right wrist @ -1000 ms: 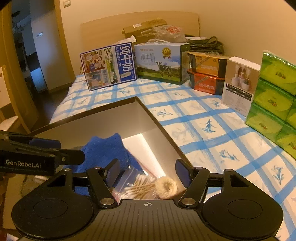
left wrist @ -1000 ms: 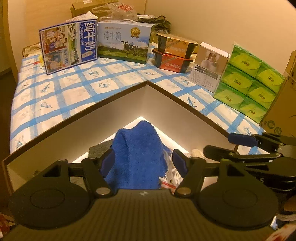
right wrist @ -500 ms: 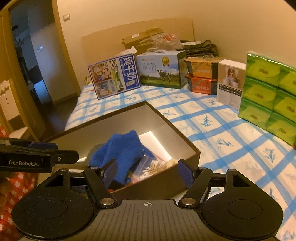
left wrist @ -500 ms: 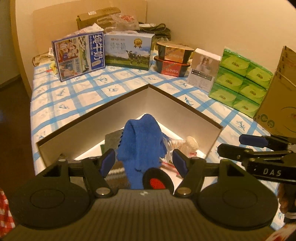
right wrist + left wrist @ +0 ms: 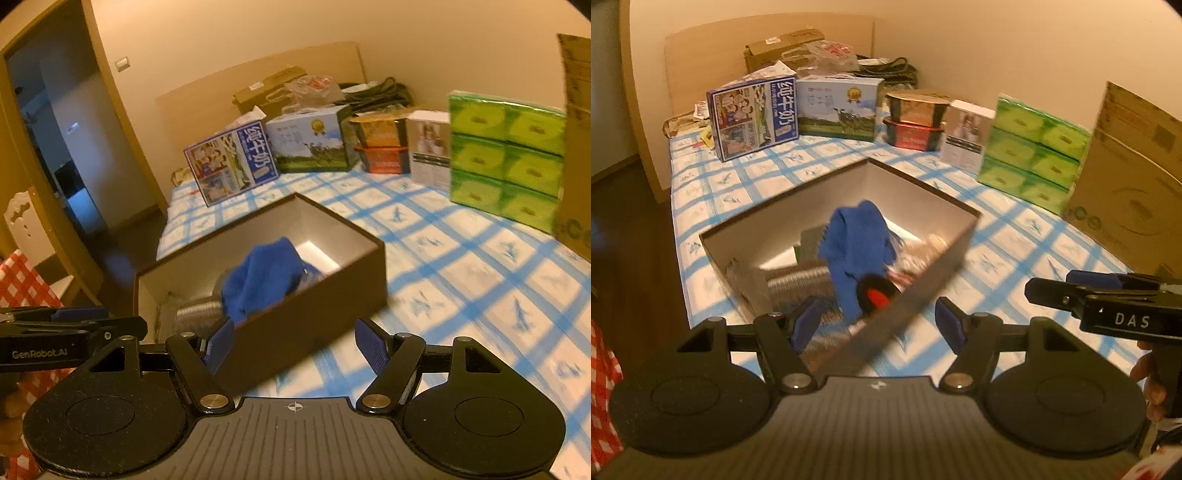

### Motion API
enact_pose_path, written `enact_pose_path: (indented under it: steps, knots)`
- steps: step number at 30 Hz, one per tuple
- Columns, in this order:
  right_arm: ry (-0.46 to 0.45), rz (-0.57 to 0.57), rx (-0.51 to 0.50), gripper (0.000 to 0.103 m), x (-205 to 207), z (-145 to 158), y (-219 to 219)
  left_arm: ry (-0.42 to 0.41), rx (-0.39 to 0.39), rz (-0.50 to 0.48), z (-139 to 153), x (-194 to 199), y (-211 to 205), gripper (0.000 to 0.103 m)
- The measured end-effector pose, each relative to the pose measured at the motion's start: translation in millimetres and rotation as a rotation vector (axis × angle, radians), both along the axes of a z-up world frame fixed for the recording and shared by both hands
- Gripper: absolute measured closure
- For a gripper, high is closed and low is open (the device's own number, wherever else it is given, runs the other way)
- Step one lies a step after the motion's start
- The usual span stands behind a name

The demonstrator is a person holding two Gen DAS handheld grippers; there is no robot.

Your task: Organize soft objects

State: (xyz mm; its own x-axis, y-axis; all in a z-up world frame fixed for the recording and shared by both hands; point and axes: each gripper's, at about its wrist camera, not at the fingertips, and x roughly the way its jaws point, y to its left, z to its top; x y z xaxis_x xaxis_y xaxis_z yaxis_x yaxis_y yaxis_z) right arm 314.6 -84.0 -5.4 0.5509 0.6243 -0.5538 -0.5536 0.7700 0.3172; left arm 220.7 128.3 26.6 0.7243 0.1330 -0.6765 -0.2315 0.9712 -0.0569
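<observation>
A blue fuzzy sock (image 5: 855, 245) lies heaped in an open brown box (image 5: 956, 240) on the blue-checked bed sheet; it also shows in the right wrist view (image 5: 260, 278), inside the box (image 5: 314, 310). Other things lie under it: a grey striped cloth (image 5: 798, 282) and a black-and-red item (image 5: 877, 295). My left gripper (image 5: 877, 326) is open and empty, held back above the box's near corner. My right gripper (image 5: 293, 343) is open and empty, in front of the box's near wall.
Along the back stand milk cartons (image 5: 755, 112), stacked food tubs (image 5: 916, 120), a white box (image 5: 966, 136) and green tissue packs (image 5: 1032, 149). A large cardboard box (image 5: 1126, 177) stands at the right. The bed edge drops to the floor at the left.
Both grippers have pulled back and up from inside the box. The blue sock stays in the box, free of the left gripper's fingers.
</observation>
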Motion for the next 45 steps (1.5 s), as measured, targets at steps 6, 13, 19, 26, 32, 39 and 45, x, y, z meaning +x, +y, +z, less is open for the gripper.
enact_pose_path:
  steps: [6, 13, 19, 26, 32, 39, 45]
  knots:
    - [0.01, -0.023, -0.031, 0.031, -49.4, 4.8, -23.9, 0.012, -0.009, -0.026, 1.4, -39.3, -26.9, 0.037]
    - [0.031, -0.055, -0.039, 0.031, -100.6, 7.9, -54.4, 0.032, -0.013, -0.067, 1.4, -80.1, -58.2, 0.037]
    - [0.044, -0.092, -0.052, 0.031, -139.8, 7.6, -72.7, 0.055, -0.014, -0.087, -3.7, -109.5, -76.0, 0.037]
    - [0.072, -0.113, -0.074, 0.031, -177.9, -1.5, -88.7, 0.077, -0.007, -0.098, -8.7, -143.7, -94.5, 0.037]
    - [0.091, -0.13, -0.084, 0.031, -212.3, -6.7, -100.8, 0.089, -0.008, -0.113, -14.5, -174.8, -107.8, 0.037]
    - [0.109, -0.154, -0.093, 0.031, -250.3, -9.9, -111.1, 0.1, -0.018, -0.133, -20.8, -208.8, -116.5, 0.037]
    - [0.12, -0.171, -0.097, 0.031, -278.1, -12.4, -111.9, 0.095, -0.023, -0.154, -20.9, -232.7, -117.0, 0.037]
